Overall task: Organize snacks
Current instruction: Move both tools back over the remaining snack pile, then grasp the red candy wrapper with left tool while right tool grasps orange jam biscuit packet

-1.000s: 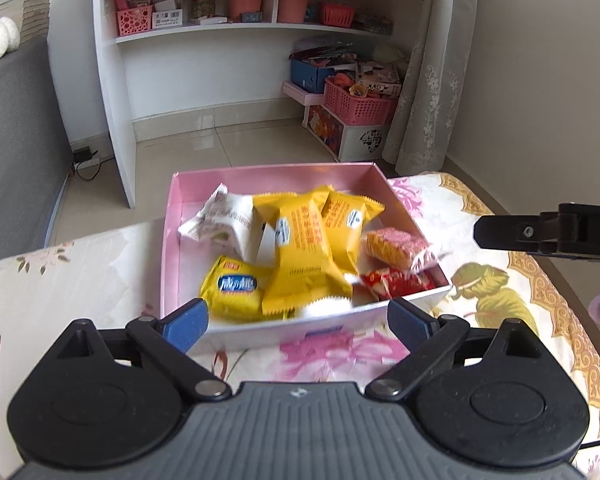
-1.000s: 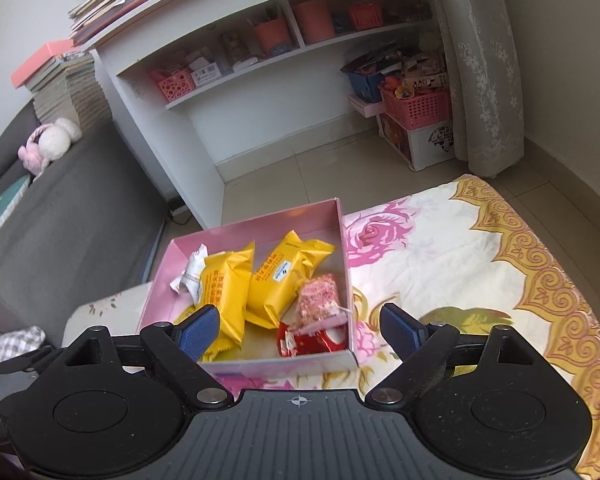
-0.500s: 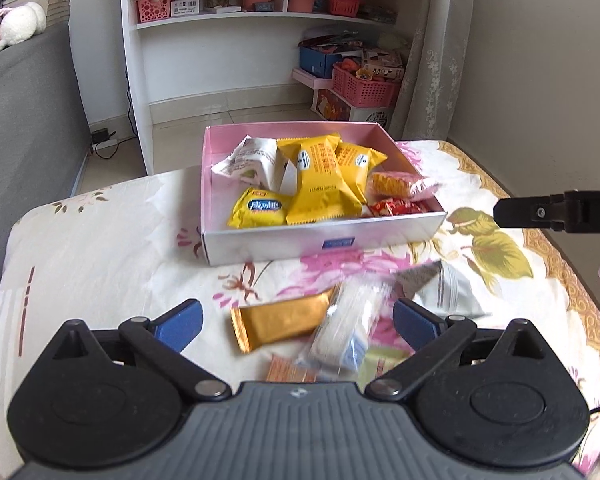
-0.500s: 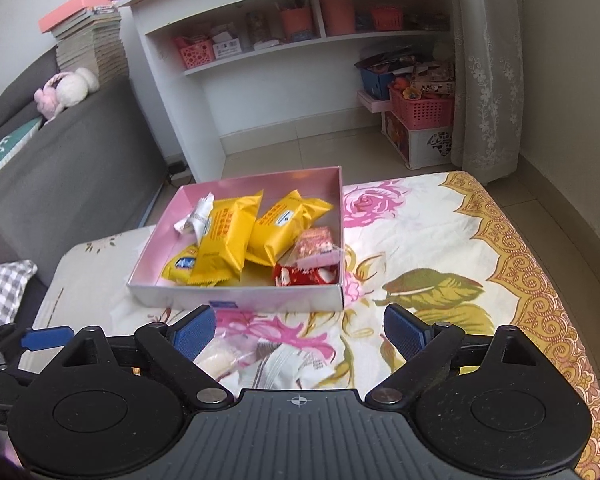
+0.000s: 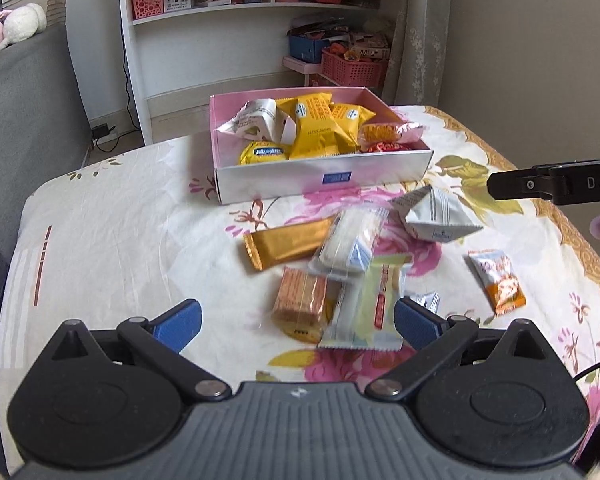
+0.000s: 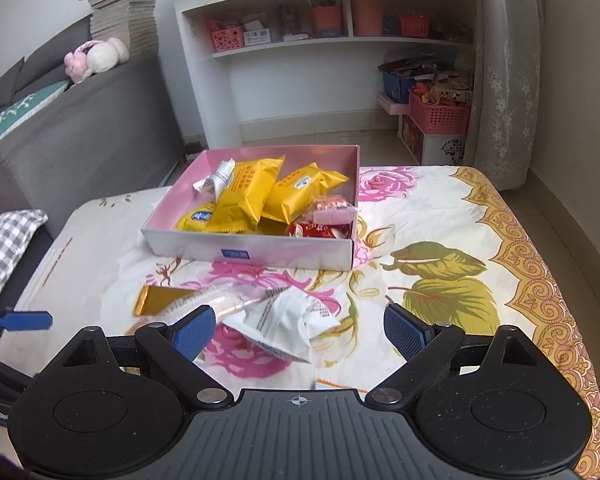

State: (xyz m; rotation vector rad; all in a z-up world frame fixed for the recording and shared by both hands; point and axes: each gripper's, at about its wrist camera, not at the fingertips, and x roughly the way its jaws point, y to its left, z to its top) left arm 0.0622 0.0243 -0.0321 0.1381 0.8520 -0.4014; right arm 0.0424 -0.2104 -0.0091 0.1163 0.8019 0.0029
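A pink-lined box (image 5: 324, 179) (image 6: 252, 252) on the flowered tablecloth holds several snacks, mostly yellow packets (image 5: 320, 128) (image 6: 244, 196). Loose snacks lie in front of it: a gold bar (image 5: 288, 242) (image 6: 160, 300), a clear packet (image 5: 352, 240), a white triangular pack (image 5: 436, 216) (image 6: 288, 320), a wafer stack (image 5: 300, 304), a pale green packet (image 5: 376, 308) and an orange-white packet (image 5: 500, 284). My left gripper (image 5: 296, 324) is open over the wafer and green packet, touching neither. My right gripper (image 6: 300, 330) is open with the white pack between its fingers, not pressed.
A grey sofa (image 6: 80, 128) runs along the left with a plush toy (image 6: 100, 56). White shelves (image 6: 320, 40) and pink baskets (image 6: 440, 116) stand on the floor beyond the table. The right gripper's finger (image 5: 556, 186) reaches in at the right of the left wrist view.
Both grippers have pulled back from the box toward the near side of the table, so the loose snacks now show in front of them. Both stay open.
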